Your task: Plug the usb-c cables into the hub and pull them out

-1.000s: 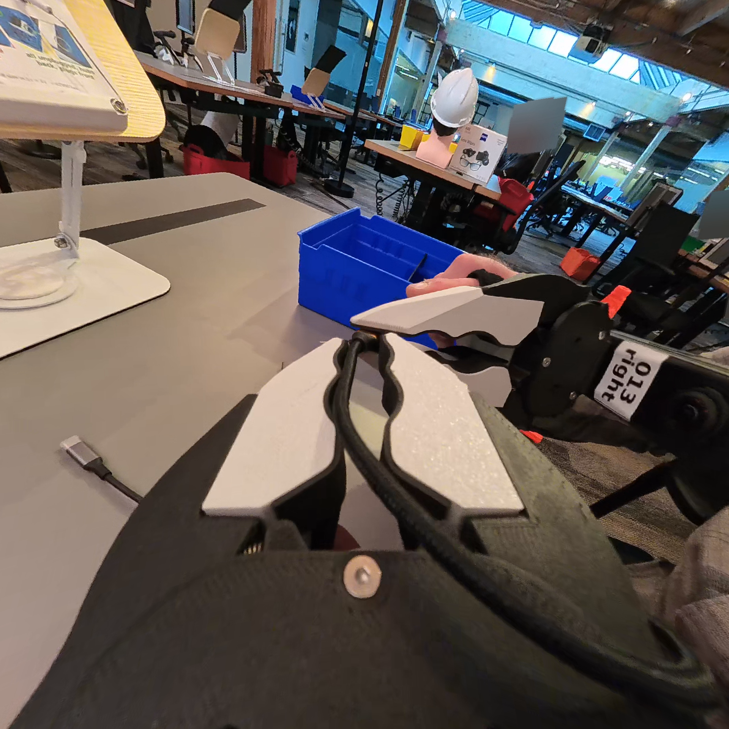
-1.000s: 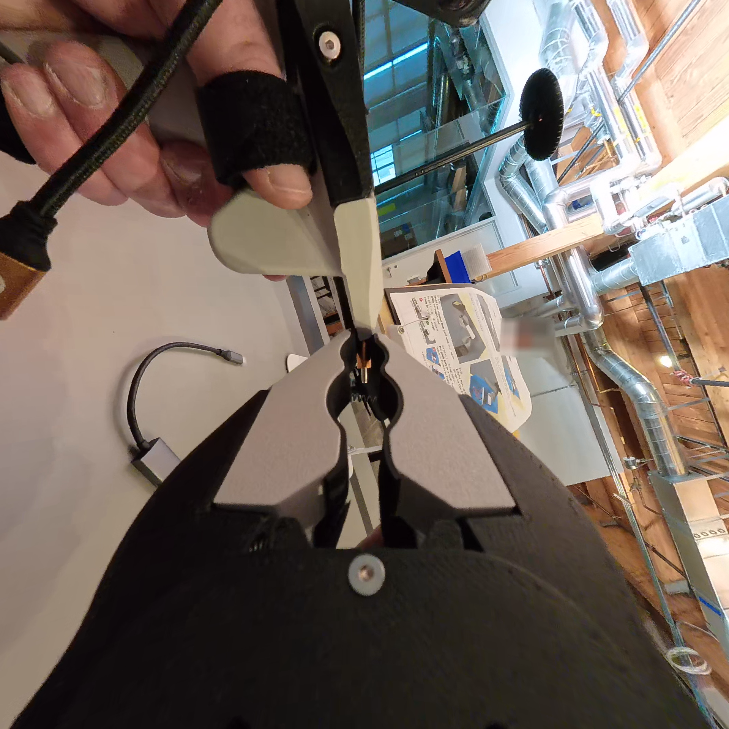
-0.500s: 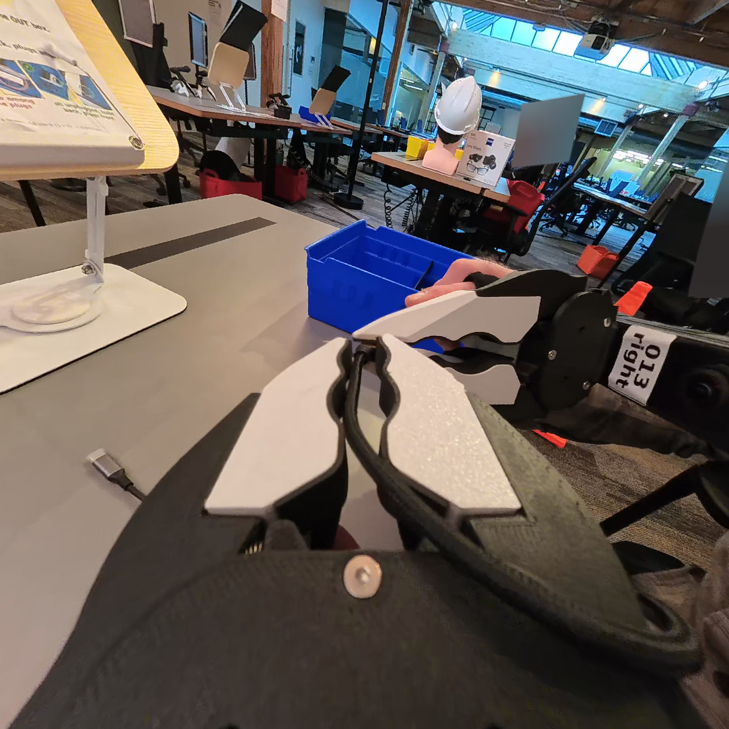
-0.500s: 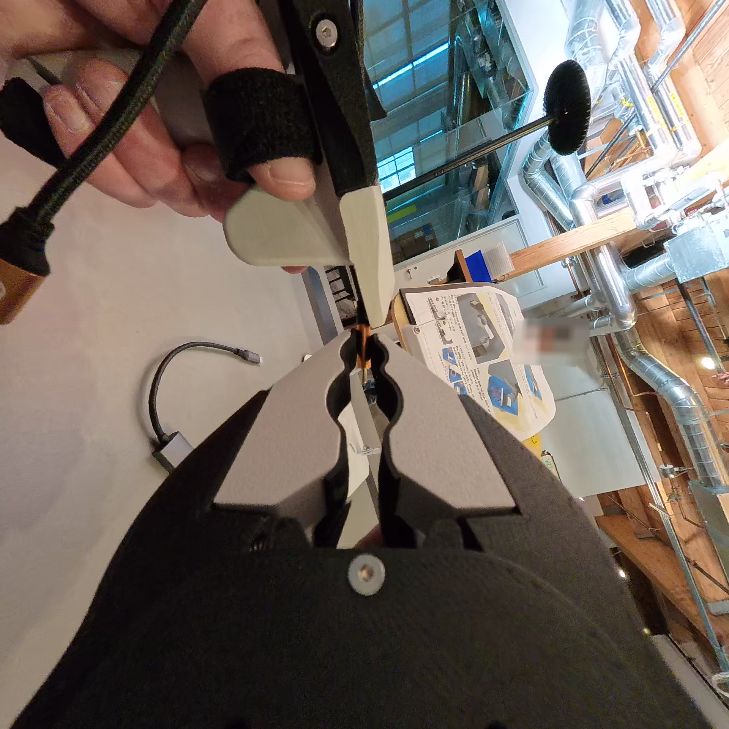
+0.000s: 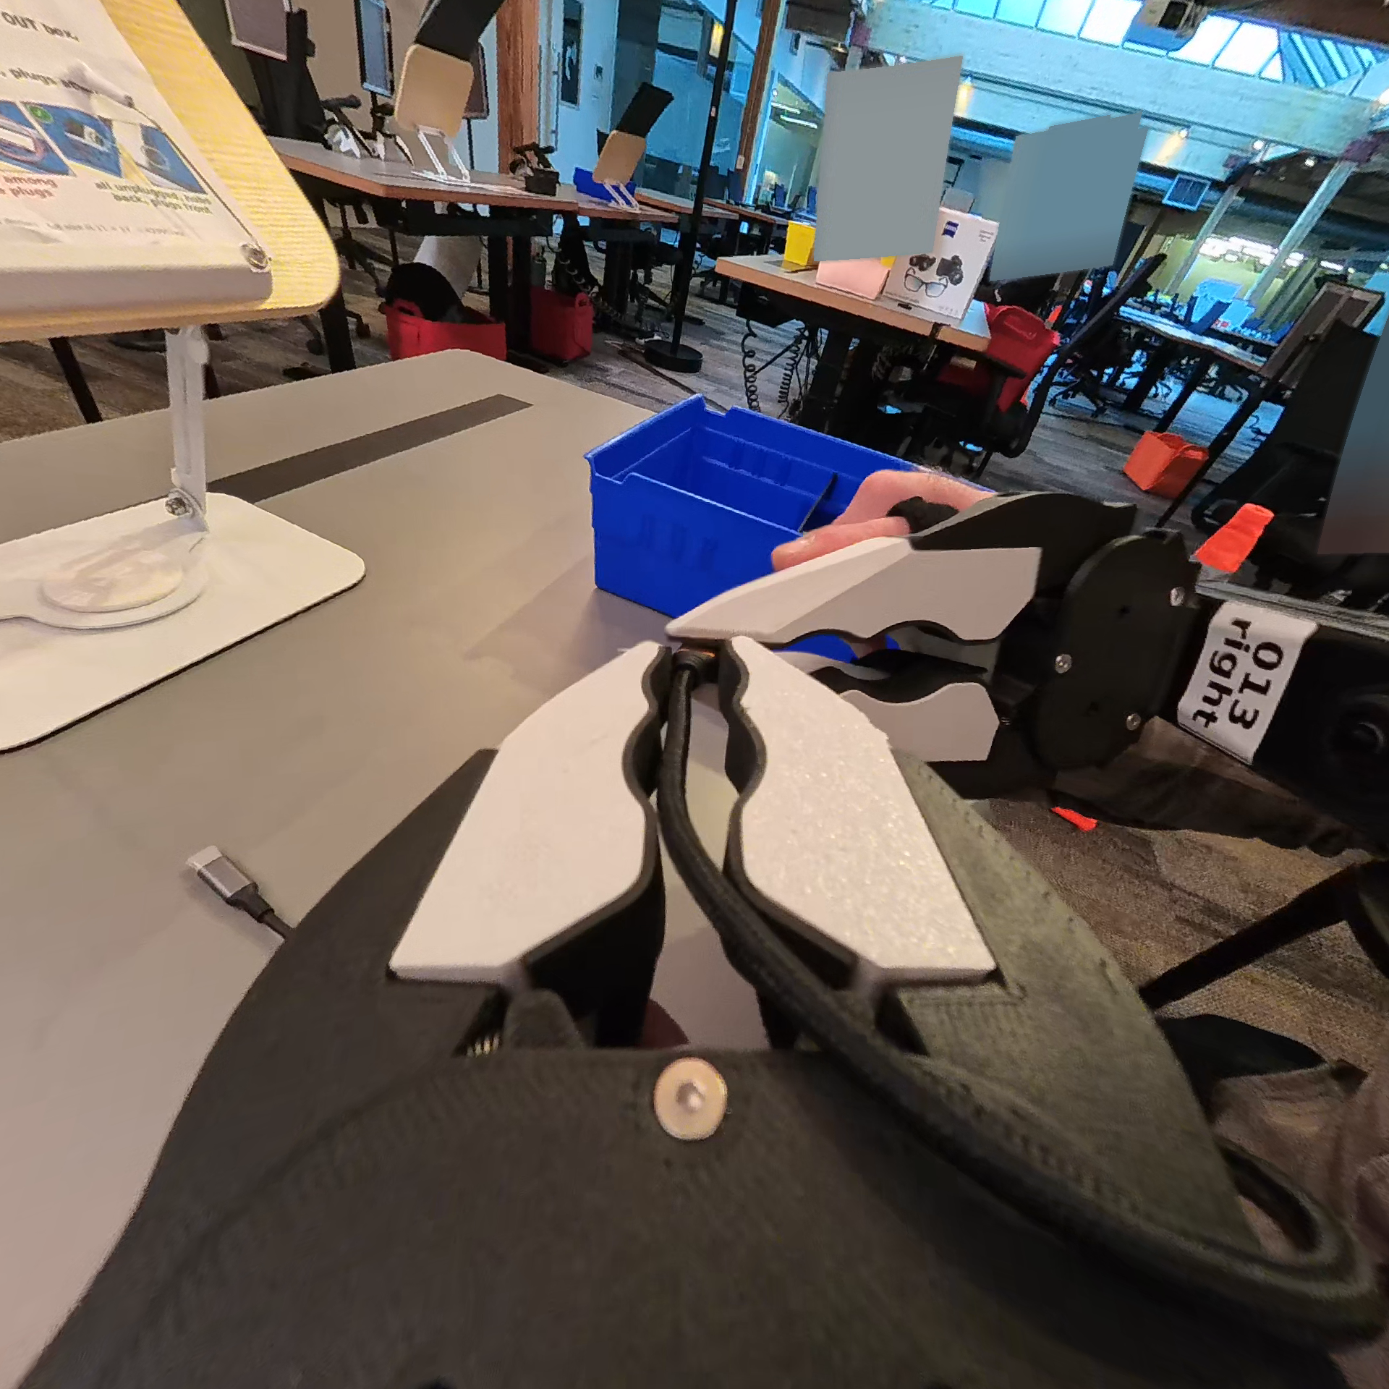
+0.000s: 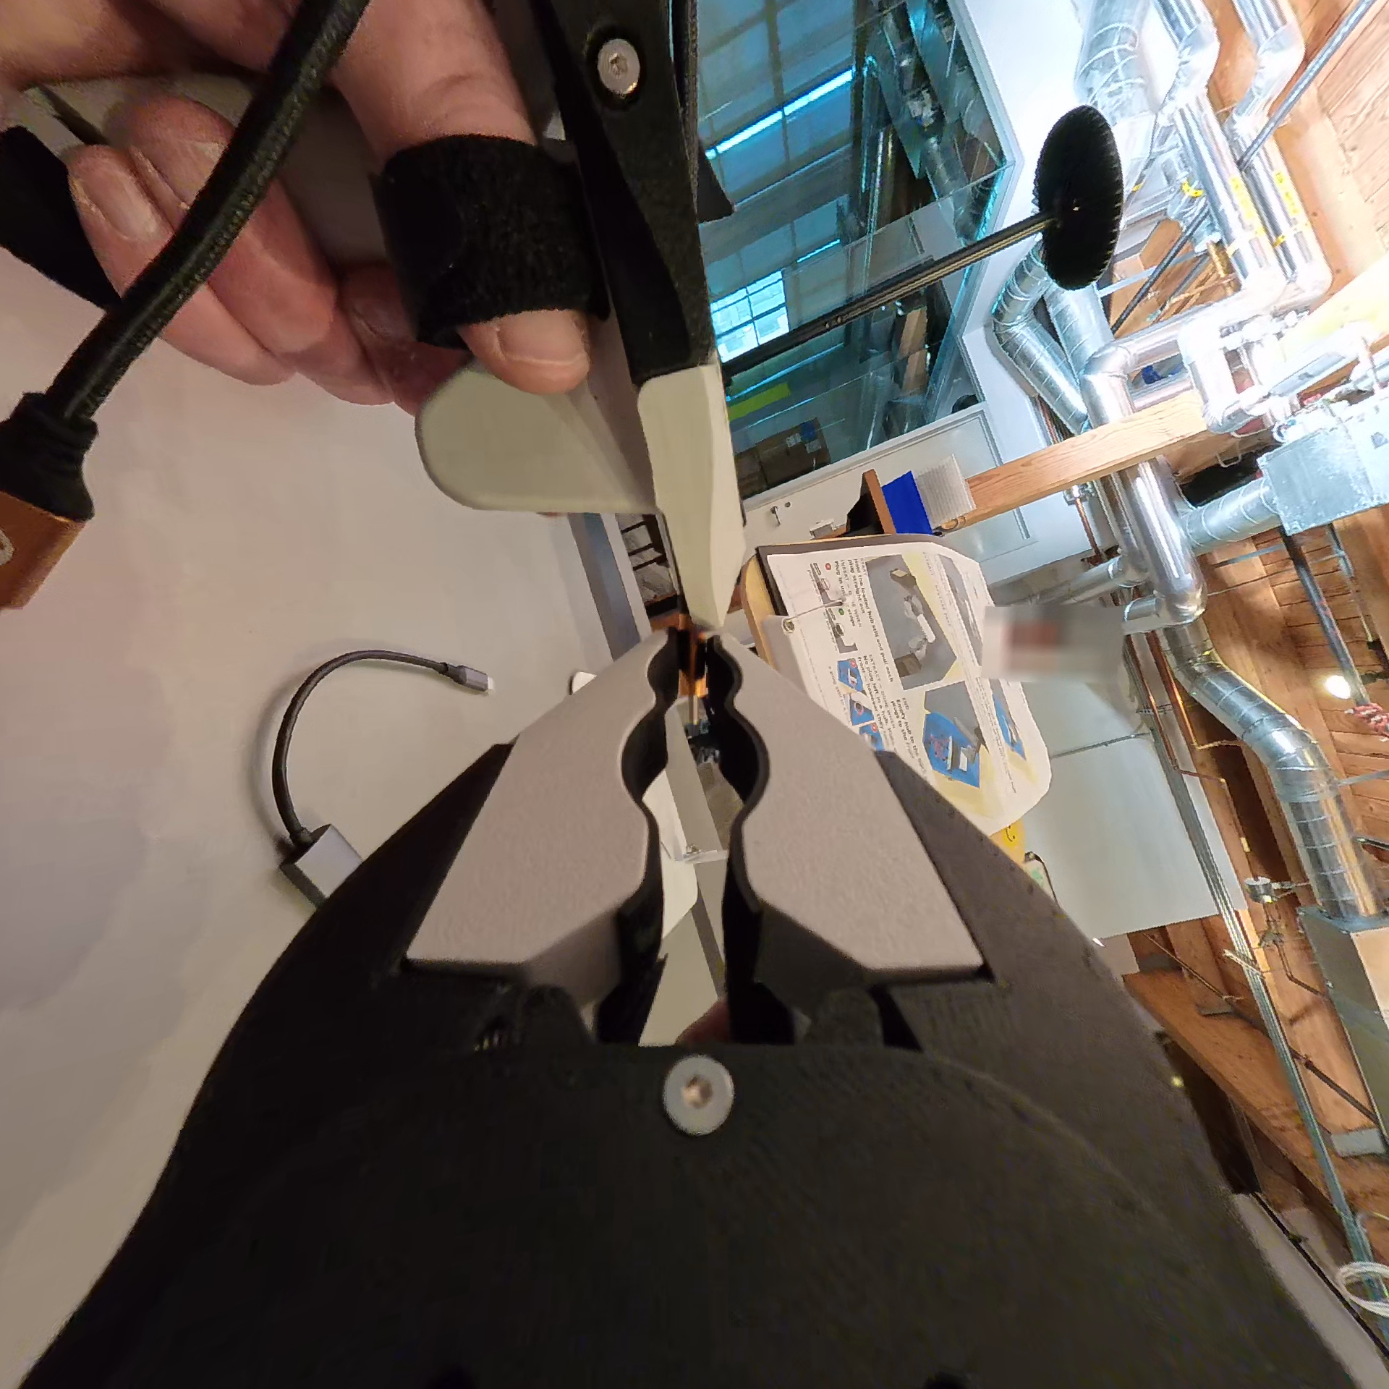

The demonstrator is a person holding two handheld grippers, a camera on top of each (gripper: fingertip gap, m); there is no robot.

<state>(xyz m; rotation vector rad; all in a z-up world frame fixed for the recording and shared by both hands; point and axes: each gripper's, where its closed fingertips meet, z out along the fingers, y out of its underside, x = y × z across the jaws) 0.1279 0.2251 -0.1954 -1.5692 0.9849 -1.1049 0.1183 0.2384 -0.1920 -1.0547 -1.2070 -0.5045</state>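
USB-C cable (image 5: pixel 680 751), black and braided, runs up the middle of the left wrist view between the pale fingers of the left gripper (image 5: pixel 688 654), which are pressed together on it just behind its copper-coloured plug (image 6: pixel 690 673). The right gripper (image 6: pixel 695 646) meets it tip to tip from the right of that frame. In its own view its jaws appear to be pinched on the plug itself, though the gap there is dark and narrow. The cable's other end, a second copper-coloured connector (image 6: pixel 22 541), hangs loose at the left edge of the right wrist view, below the hand (image 6: pixel 263 263) working the left gripper.

Lower left in that view, the small grey metal hub (image 6: pixel 319 864) lies on the grey table (image 5: pixel 376 714), well apart from the held plug. Its short lead curls away to a silver plug (image 5: pixel 218 876). Behind it stand a blue plastic bin (image 5: pixel 676 526) and a white stand (image 5: pixel 113 564) carrying an instruction sheet.

Risks from here are judgement only. With both tools on the same short stretch, any pull in differing directions could bend the plug or strain the braid where it joins. If one releases before the other grips squarely, the plug may twist or drop. The hub lies unheld, so pushing the plug in could slide it across the table. The dangling end could snag.
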